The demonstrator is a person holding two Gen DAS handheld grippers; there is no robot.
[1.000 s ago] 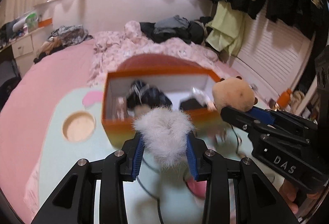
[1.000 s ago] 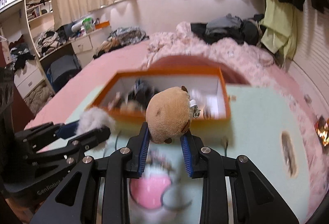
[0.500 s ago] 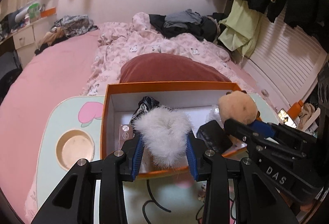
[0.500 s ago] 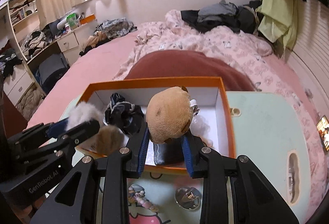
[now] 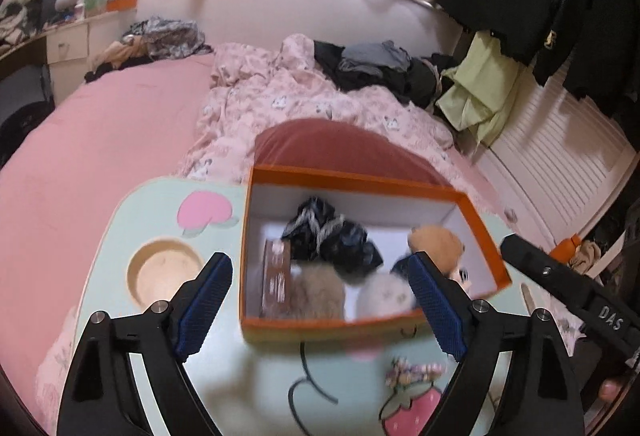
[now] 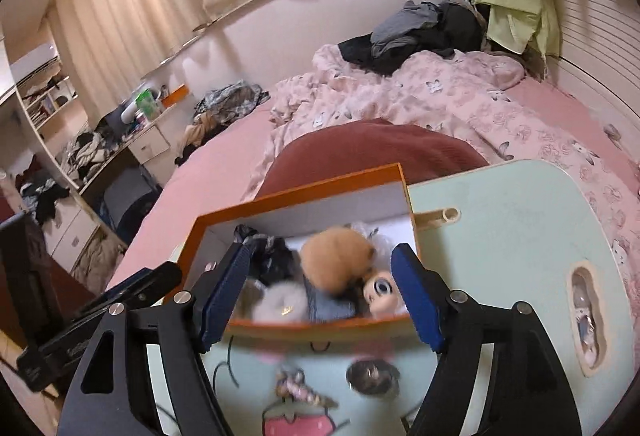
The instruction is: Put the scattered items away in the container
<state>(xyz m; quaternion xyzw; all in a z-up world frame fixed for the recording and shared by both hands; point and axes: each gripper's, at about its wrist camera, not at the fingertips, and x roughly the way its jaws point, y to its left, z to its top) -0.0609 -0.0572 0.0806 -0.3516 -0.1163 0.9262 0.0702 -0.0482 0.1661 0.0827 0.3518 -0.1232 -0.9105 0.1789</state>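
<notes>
Orange box point(image 5: 360, 324), white-lined, holds brown plush point(image 6: 336, 262) and white pompom point(image 5: 384, 294); both grippers point(image 5: 320, 310) point(image 6: 320, 296) gape wide, empty.

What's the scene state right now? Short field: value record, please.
container: orange box, open top, on mint tray table
in box: brown plush, white fluffy ball, black scrunchie
left on table: bead hair clip, round metal item
left hand-held gripper: open, nothing held
right hand-held gripper: open, nothing held
blur: both views blurred near the box
</notes>
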